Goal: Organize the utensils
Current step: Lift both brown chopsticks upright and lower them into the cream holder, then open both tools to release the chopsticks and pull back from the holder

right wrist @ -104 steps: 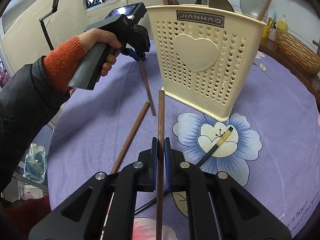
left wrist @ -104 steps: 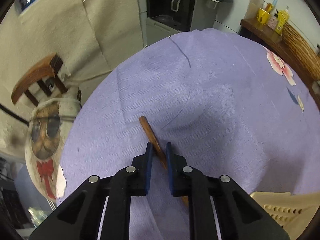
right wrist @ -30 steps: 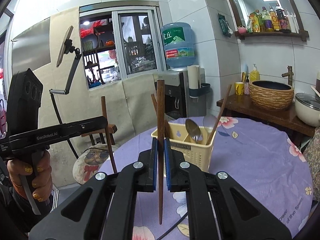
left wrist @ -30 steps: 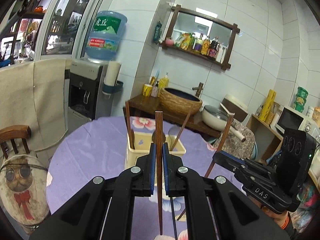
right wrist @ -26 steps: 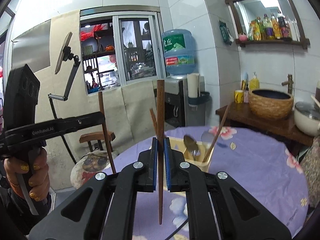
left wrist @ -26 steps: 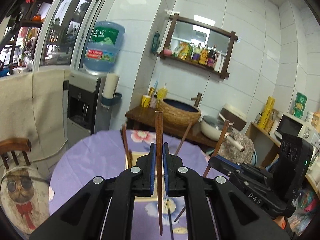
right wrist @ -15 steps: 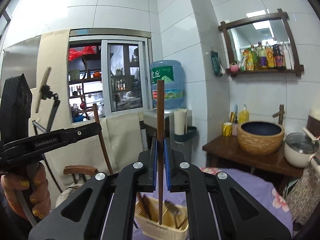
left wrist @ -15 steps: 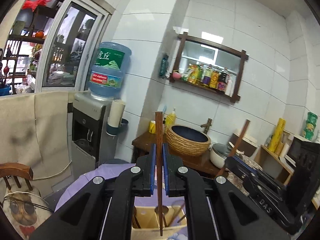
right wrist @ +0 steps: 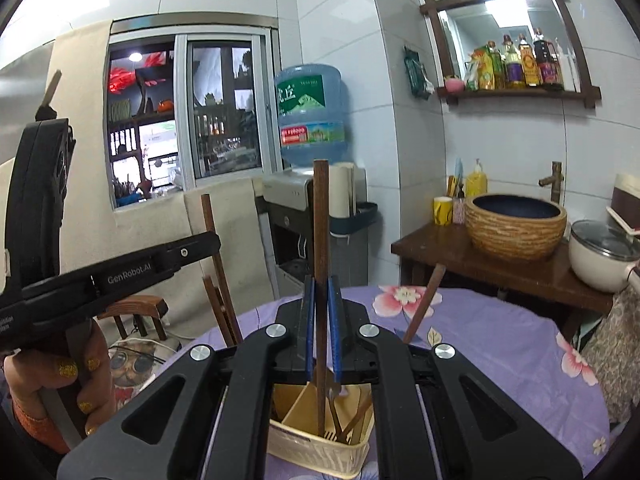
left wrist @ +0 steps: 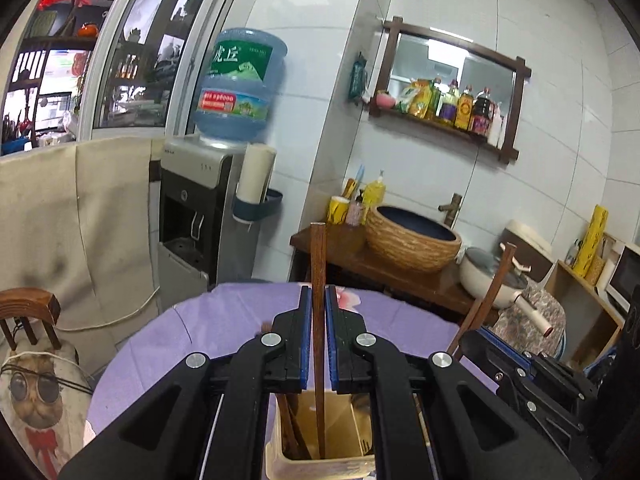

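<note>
while one brown chopstick (left wrist: 319,320) stood upright, pinched in the left gripper (left wrist: 319,344), its lower end hung inside the cream utensil basket (left wrist: 276,452) below; the right gripper (right wrist: 321,332) clamped a second chopstick (right wrist: 321,264) upright over that basket on the purple table (right wrist: 500,344).

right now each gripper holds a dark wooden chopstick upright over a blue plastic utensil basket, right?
Not quite: the utensil basket is cream plastic, not blue, as both wrist views show. The left gripper and right gripper do each hold a dark wooden chopstick upright over it.
</note>
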`<state>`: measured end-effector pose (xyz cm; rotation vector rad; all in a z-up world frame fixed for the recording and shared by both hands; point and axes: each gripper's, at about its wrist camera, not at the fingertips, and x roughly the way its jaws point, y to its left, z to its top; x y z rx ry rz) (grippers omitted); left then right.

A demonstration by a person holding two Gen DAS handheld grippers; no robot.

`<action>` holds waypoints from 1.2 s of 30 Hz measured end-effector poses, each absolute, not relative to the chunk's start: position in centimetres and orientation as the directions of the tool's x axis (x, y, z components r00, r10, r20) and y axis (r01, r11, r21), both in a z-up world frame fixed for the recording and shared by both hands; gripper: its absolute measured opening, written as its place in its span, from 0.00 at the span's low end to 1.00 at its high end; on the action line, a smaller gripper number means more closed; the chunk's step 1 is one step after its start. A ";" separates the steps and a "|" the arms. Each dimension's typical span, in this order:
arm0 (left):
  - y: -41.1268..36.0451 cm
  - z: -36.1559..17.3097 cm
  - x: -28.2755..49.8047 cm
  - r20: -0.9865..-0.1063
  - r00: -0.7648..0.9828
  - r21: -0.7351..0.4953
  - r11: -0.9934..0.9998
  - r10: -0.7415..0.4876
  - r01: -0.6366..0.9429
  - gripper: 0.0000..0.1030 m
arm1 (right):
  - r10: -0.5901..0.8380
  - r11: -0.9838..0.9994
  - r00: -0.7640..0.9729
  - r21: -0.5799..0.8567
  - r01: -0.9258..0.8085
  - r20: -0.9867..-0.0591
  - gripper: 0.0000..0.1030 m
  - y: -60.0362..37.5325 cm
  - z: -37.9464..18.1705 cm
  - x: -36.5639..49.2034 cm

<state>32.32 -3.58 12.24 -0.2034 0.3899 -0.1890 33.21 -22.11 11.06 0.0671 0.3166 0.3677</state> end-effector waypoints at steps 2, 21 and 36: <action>-3.8 11.0 32.3 -0.377 0.900 -0.227 0.964 -0.218 0.138 0.07 | 0.363 0.932 0.879 0.133 -0.338 -0.311 0.07 -22.2 10.1 33.4; -3.3 8.8 31.2 -0.398 0.895 -0.207 0.970 -0.200 0.124 0.39 | 0.317 0.948 0.904 0.090 -0.304 -0.288 0.29 -22.4 7.5 31.6; 1.5 5.3 21.8 -0.508 0.835 -0.242 0.965 -0.211 0.096 0.90 | 0.280 0.960 0.870 0.092 -0.266 -0.406 0.67 -23.6 4.4 23.7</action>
